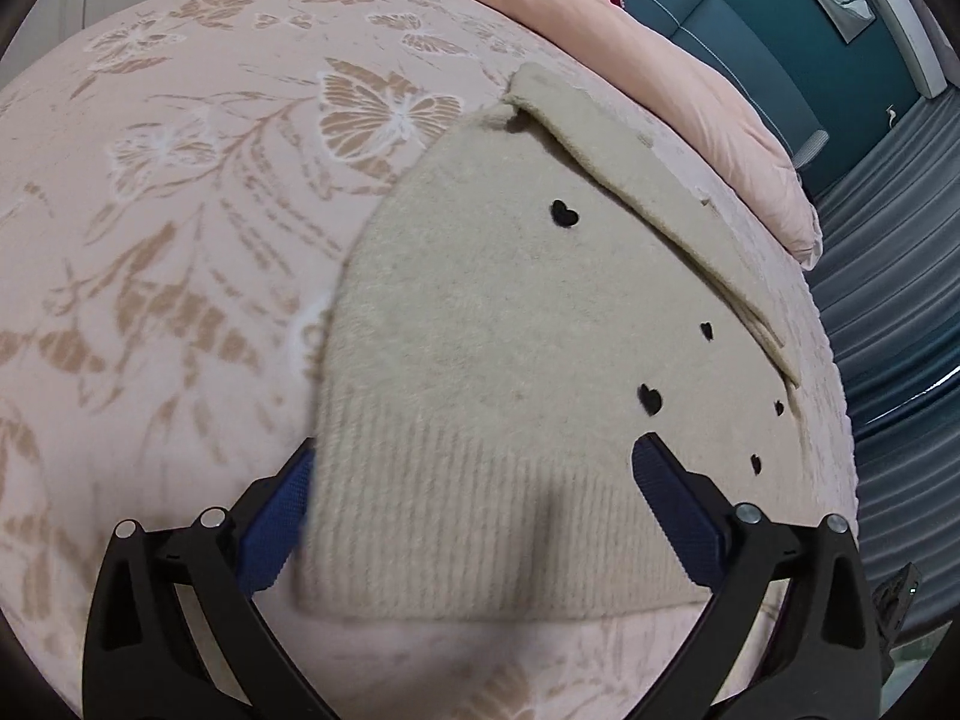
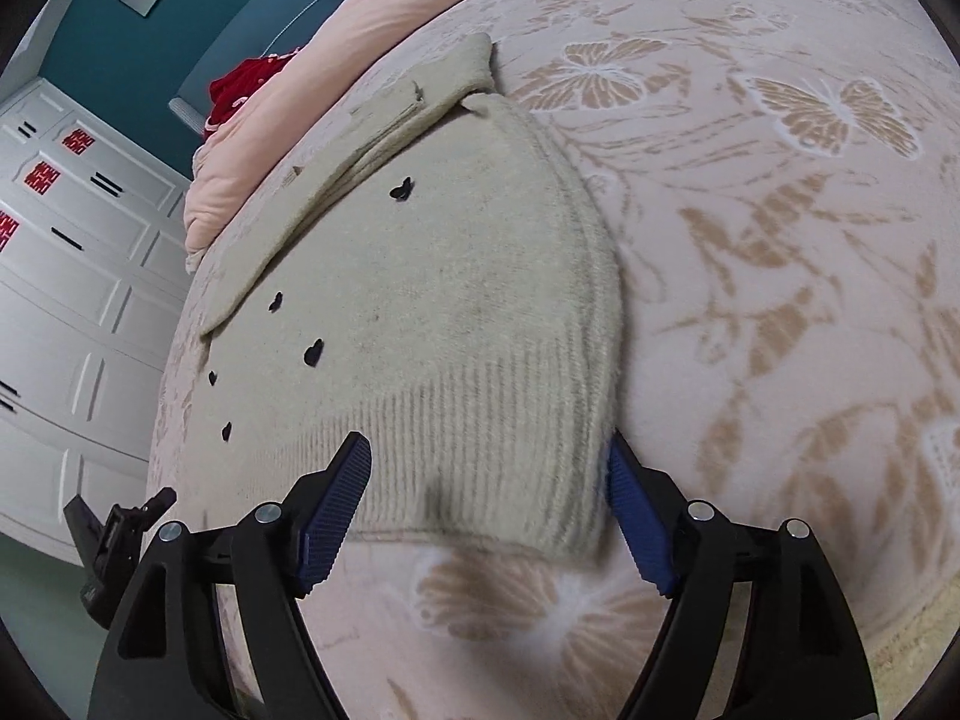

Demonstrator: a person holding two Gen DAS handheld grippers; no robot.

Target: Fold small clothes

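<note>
Beige fuzzy knit sweater with small black hearts [image 1: 480, 324] lies flat on the bed's pink bedspread with tan butterfly pattern [image 1: 180, 192], ribbed hem nearest both cameras. One sleeve [image 1: 636, 180] is already folded diagonally across the body. In the right view the sweater's right edge looks doubled over, so that side reads as folded in too, though I can't be sure.

Left gripper [image 1: 474, 498]: jaws spread wide, straddling the hem near its left corner; the left pad sits just off the sweater's edge, the right pad over the knit. Nothing held. Right gripper [image 2: 489, 498]: also wide apart, straddling the hem at the right corner, holding nothing. Can't tell whether the pads touch the fabric.

Judgement: sides are done, and we're at the pre-grasp for the bottom-to-top fold. Next move calls for both grippers to drop onto the hem corners and pinch all layers, especially the doubled right edge, then lift together and carry the hem toward the collar end. Keep the two heights matched so the sleeve doesn't slide off.

Pink quilt [image 1: 630, 30] at the far edge is clear of the path.
</note>
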